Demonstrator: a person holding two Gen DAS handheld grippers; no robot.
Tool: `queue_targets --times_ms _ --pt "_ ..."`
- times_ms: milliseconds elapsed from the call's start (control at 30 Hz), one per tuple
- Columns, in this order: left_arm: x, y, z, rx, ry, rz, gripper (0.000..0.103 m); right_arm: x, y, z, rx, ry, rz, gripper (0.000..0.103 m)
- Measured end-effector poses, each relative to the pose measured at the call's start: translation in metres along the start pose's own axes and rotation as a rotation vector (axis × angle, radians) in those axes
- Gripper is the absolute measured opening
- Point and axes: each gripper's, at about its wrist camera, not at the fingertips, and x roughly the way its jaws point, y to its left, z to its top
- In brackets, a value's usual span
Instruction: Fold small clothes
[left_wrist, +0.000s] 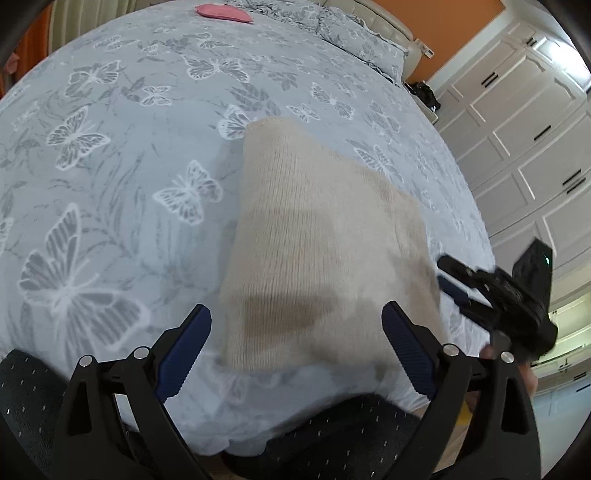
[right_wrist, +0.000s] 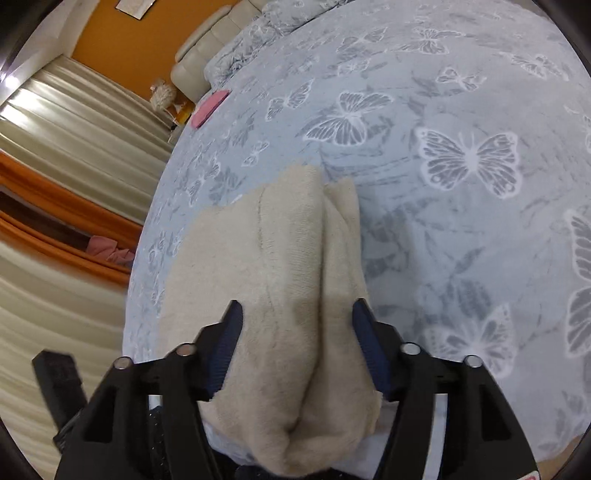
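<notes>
1. I see a cream knitted garment (left_wrist: 317, 236) lying on the bed (left_wrist: 122, 155), near the bed's near edge, on a pale blue bedspread printed with butterflies.
2. My left gripper (left_wrist: 295, 350) hangs over the near end of the garment with its fingers (left_wrist: 184, 354) spread wide; nothing is between the pads, and they touch no cloth.
3. My right gripper (right_wrist: 297, 354) has its fingers (right_wrist: 225, 354) apart on either side of a doubled fold of the garment (right_wrist: 295, 280). The pads stand just beside the cloth without pinching it.
4. In the left wrist view the right gripper (left_wrist: 491, 295) sits at the garment's right edge.
5. A pink folded item (left_wrist: 221, 13) lies well apart, at the far side of the bed.
6. No container shows in either view; a white wardrobe (left_wrist: 524, 140) stands beside the bed, its doors closed.
</notes>
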Motion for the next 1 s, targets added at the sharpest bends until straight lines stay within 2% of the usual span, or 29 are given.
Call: queue_targets --times_ms 133,200,233,267,300,367,400,467,500,533,567,600,633,667,733,867,933,1000 --pt "0.028 0.008 0.025 -0.072 0.018 -0.011 0.094 0.026 0.013 0.016 -0.059 0.042 -0.059 0.061" --pt "0.05 0.014 0.037 -0.101 0.077 0.008 0.093 0.042 0.013 0.021 -0.088 0.089 -0.111 0.021" --pt "0.054 0.014 0.04 -0.108 0.091 0.019 0.092 0.045 0.019 0.025 -0.115 0.1 -0.124 0.016" --pt "0.053 0.013 0.044 -0.117 0.082 0.018 0.092 0.034 0.03 0.024 -0.143 0.071 -0.115 0.016" --pt "0.05 0.011 0.045 -0.112 0.062 0.009 0.092 0.017 0.045 0.027 -0.175 0.019 -0.054 0.015" --pt "0.039 0.004 0.048 -0.071 0.01 0.017 0.092 -0.009 0.055 0.029 -0.206 -0.053 0.016 0.015" --pt "0.036 0.0 0.049 -0.041 -0.018 0.035 0.093 -0.007 0.049 0.031 -0.209 -0.069 0.0 0.018" --pt "0.042 -0.001 0.049 -0.01 -0.018 0.071 0.093 0.018 0.027 0.034 -0.196 0.0 -0.113 0.025" --pt "0.047 0.001 0.049 -0.015 0.002 0.079 0.093 0.041 0.008 0.033 -0.175 0.081 -0.229 0.028" --pt "0.052 0.003 0.049 -0.029 0.023 0.077 0.093 0.043 0.001 0.03 -0.142 0.089 -0.221 0.031" --pt "0.057 0.006 0.048 -0.048 0.046 0.063 0.093 0.035 -0.003 0.029 -0.116 0.06 -0.199 0.042" --pt "0.059 0.01 0.047 -0.057 0.052 0.062 0.093 0.021 -0.002 0.025 -0.099 0.019 -0.176 0.062" --pt "0.061 0.013 0.045 -0.065 0.057 0.069 0.093 0.008 -0.001 0.021 -0.094 -0.016 -0.191 0.071" --pt "0.064 0.017 0.043 -0.075 0.062 0.069 0.094 0.001 -0.001 0.016 -0.092 -0.038 -0.199 0.084" --pt "0.07 0.026 0.04 -0.115 0.08 0.047 0.097 -0.006 -0.004 0.007 -0.066 -0.038 -0.172 0.086" --pt "0.095 0.054 0.033 -0.335 0.18 -0.103 0.098 0.02 -0.026 -0.004 0.065 0.102 -0.068 0.086" --pt "0.098 0.063 0.032 -0.398 0.172 -0.137 0.098 0.038 -0.031 -0.009 0.127 0.14 -0.001 0.087" --pt "0.098 0.062 0.033 -0.401 0.181 -0.131 0.098 0.048 -0.03 -0.012 0.173 0.124 0.012 0.098"
